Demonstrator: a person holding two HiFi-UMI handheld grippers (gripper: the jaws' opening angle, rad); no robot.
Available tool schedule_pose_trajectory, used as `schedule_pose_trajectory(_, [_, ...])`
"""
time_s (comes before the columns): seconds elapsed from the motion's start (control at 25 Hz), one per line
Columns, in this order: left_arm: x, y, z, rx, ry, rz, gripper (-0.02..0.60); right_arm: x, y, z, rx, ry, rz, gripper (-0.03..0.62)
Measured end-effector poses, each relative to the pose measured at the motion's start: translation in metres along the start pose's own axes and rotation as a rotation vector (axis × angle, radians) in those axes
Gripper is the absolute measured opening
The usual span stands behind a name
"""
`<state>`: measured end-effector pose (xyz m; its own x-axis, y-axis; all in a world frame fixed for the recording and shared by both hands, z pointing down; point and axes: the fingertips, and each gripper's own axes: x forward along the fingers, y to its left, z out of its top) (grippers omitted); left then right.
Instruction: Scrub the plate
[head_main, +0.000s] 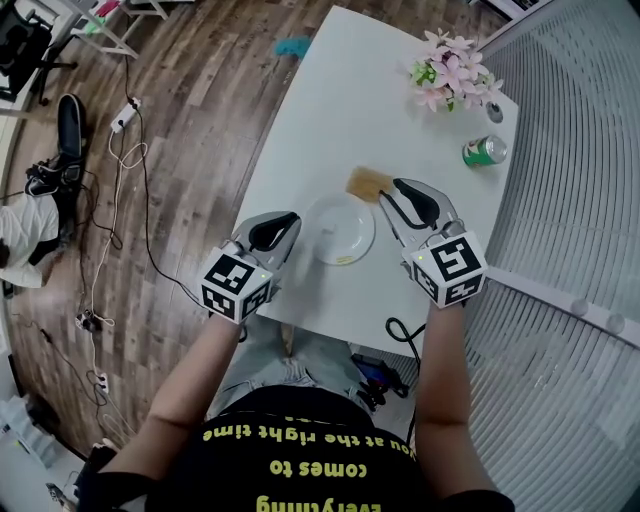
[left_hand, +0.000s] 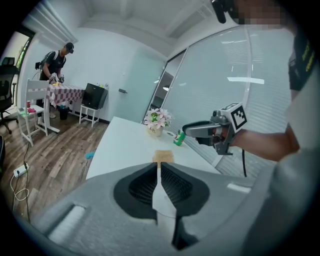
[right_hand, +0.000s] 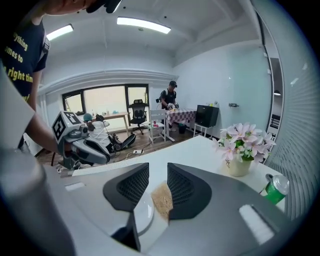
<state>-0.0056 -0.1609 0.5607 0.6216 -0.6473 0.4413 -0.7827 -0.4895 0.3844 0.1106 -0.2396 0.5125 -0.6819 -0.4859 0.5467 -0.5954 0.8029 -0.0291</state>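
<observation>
Nothing has been scrubbed yet, as far as I can see. The plate (head_main: 340, 228) lies flat on the white table (head_main: 335, 100), near the edge where the person stands, and neither tool is on it. There is a small yellowish mark at its near rim, possibly the dirt to be cleaned, though it is too small to be sure.

The sponge (head_main: 367, 183) lies on the table just beyond the plate, at its far right side, touching or nearly touching the rim. The right gripper (head_main: 393, 192) is down beside it with its jaws parted. In the right gripper view the sponge (right_hand: 162, 200) shows in the gap, close against the right-hand jaw, but it looks to be lying on the table, not pinched. Whether the tips touch it I cannot tell.

The left gripper (head_main: 290, 224) sits just left of the plate with its jaws all but closed to a thin slit and nothing between them, as the left gripper view shows (left_hand: 158, 167).

So the job is at its very start. The sponge has to be taken up, the plate probably steadied from the left, and the whole scrub is still to do. A can (head_main: 485, 150) and flowers (head_main: 452, 72) stand well clear at the far end.
</observation>
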Motion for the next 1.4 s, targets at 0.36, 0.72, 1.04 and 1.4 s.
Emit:
schedule_pose_trajectory(0.36, [0.015, 0.002, -0.033, -0.083, 0.107, -0.026, 0.147, 0.039, -0.009, -0.042, -0.090, 0.151, 0.049, 0.249])
schedule_pose_trajectory(0.72, [0.034, 0.008, -0.078, -0.189, 0.237, -0.027, 0.207, 0.068, -0.017, -0.070, -0.148, 0.250, 0.086, 0.253])
schedule_pose_trajectory(1.04, [0.047, 0.009, -0.089, -0.179, 0.303, -0.004, 0.209, 0.080, -0.024, -0.088, -0.166, 0.313, 0.096, 0.267])
schedule_pose_trajectory(1.4, [0.058, 0.011, -0.092, -0.179, 0.348, 0.060, 0.171, 0.089, -0.021, -0.094, -0.185, 0.331, 0.125, 0.267])
